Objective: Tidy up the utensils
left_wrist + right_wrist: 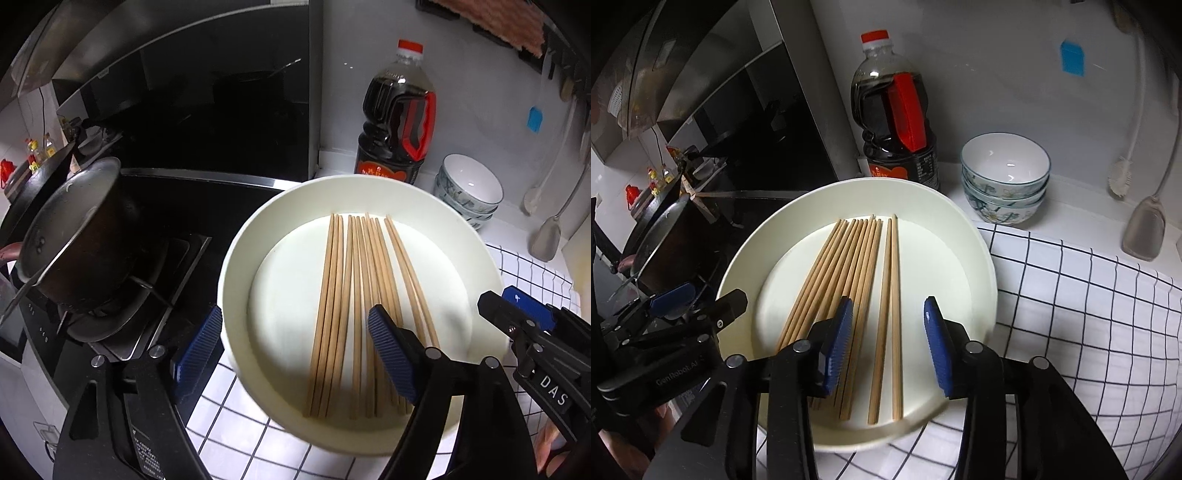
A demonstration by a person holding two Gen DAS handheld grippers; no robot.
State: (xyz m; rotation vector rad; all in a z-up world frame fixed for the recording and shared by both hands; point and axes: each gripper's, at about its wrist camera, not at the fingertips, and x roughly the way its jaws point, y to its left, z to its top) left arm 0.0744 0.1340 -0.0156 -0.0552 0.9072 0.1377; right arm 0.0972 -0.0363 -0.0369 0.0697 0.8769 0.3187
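Several wooden chopsticks lie side by side in a round white plate on a checked cloth. In the right wrist view, two chopsticks lie apart to the right of the main bunch. My left gripper is open wide at the plate's near left rim, one finger outside the plate, the other over the chopsticks' near ends. My right gripper hangs open above the separate pair, its pads clear of them. Each gripper also shows in the other's view: the right gripper and the left gripper.
A dark sauce bottle and stacked bowls stand behind the plate. A metal pot sits on the stove at the left. A spatula and a brush hang at the right wall. The checked cloth spreads to the right.
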